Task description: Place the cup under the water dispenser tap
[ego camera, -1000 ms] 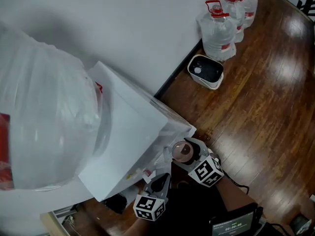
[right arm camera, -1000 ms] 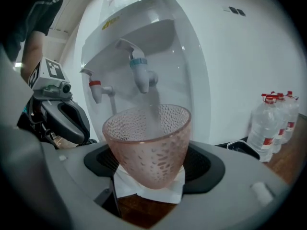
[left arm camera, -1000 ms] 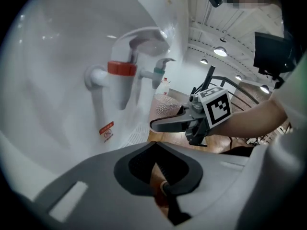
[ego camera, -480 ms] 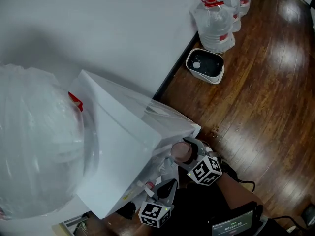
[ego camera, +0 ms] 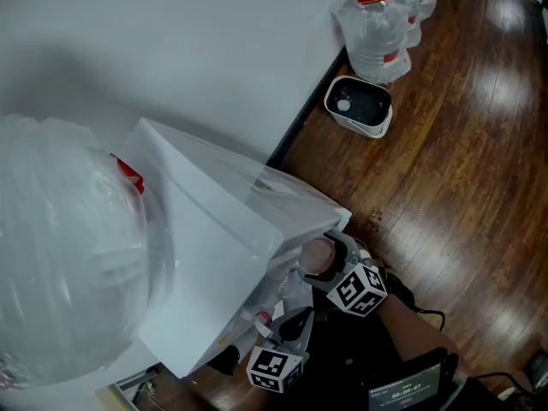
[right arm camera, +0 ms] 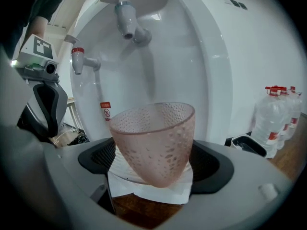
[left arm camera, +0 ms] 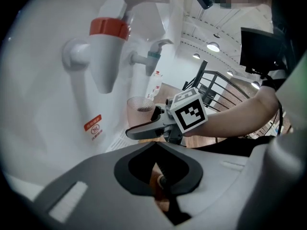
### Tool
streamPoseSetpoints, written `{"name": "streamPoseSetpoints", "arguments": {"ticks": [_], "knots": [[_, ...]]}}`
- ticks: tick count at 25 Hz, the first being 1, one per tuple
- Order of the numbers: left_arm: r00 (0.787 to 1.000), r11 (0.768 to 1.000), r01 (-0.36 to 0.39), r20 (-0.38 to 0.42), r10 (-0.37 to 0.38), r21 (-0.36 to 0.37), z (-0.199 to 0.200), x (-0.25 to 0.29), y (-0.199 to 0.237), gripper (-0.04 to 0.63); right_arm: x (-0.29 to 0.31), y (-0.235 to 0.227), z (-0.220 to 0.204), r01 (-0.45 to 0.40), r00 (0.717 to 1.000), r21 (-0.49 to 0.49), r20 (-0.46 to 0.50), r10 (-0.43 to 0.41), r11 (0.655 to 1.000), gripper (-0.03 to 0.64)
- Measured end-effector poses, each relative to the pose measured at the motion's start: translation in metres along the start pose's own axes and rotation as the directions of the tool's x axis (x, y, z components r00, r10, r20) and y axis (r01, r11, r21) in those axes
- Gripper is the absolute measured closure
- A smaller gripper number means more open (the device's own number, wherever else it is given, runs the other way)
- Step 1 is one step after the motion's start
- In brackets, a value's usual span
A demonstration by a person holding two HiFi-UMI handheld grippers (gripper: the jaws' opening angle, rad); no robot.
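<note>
A pink dimpled cup stands upright on the white drip tray of the water dispenser, below the grey tap. A red-capped tap is further left. My right gripper has a jaw on each side of the cup, and the jaws are opening with a gap at both sides. In the head view the cup is half hidden under the dispenser's front, with the right gripper around it. My left gripper hangs shut and empty beside it, near the red tap.
A large water bottle in plastic wrap tops the dispenser. Spare water bottles and a white bin stand by the wall on the wooden floor. A small screen is at the bottom edge.
The right gripper has sunk with the cup, further in under the dispenser's front, and its jaws have spread. The left gripper has hardly moved.
</note>
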State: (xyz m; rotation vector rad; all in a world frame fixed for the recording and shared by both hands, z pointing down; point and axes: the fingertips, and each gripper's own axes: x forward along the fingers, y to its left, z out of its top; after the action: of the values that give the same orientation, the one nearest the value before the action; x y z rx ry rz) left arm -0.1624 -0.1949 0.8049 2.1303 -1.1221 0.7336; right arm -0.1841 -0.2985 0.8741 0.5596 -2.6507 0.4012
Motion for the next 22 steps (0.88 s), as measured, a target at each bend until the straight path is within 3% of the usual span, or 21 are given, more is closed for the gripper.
{"name": "streamPoseSetpoints", "arguments": {"ticks": [6, 13, 17, 19, 22], "knots": [[1.000, 0.999, 0.006, -0.018, -0.007, -0.051, 0.012, -0.033, -0.025, 0.595, -0.040, 0.017, 0.003, -0.012, 0.997, 0.068, -0.073, 0.017, 0.998, 0.135], [1.000, 0.995, 0.017, 0.014, -0.016, -0.097, 0.059, -0.096, -0.081, 0.595, -0.131, 0.044, 0.058, -0.003, 0.991, 0.149, -0.135, 0.023, 0.989, 0.139], [0.996, 0.994, -0.011, 0.085, 0.020, -0.109, 0.100, -0.130, -0.108, 0.595, -0.174, 0.058, 0.112, -0.048, 0.991, 0.123, -0.117, 0.063, 0.991, 0.141], [0.990, 0.994, -0.019, 0.135, 0.034, -0.109, 0.119, -0.152, -0.125, 0.595, -0.199, 0.076, 0.141, -0.108, 0.989, 0.140, -0.086, 0.121, 0.984, 0.154], [0.970, 0.989, -0.055, 0.227, 0.085, -0.136, 0.143, -0.183, -0.145, 0.595, -0.236, 0.097, 0.180, -0.215, 0.974, 0.156, -0.041, 0.224, 0.964, 0.249]]}}
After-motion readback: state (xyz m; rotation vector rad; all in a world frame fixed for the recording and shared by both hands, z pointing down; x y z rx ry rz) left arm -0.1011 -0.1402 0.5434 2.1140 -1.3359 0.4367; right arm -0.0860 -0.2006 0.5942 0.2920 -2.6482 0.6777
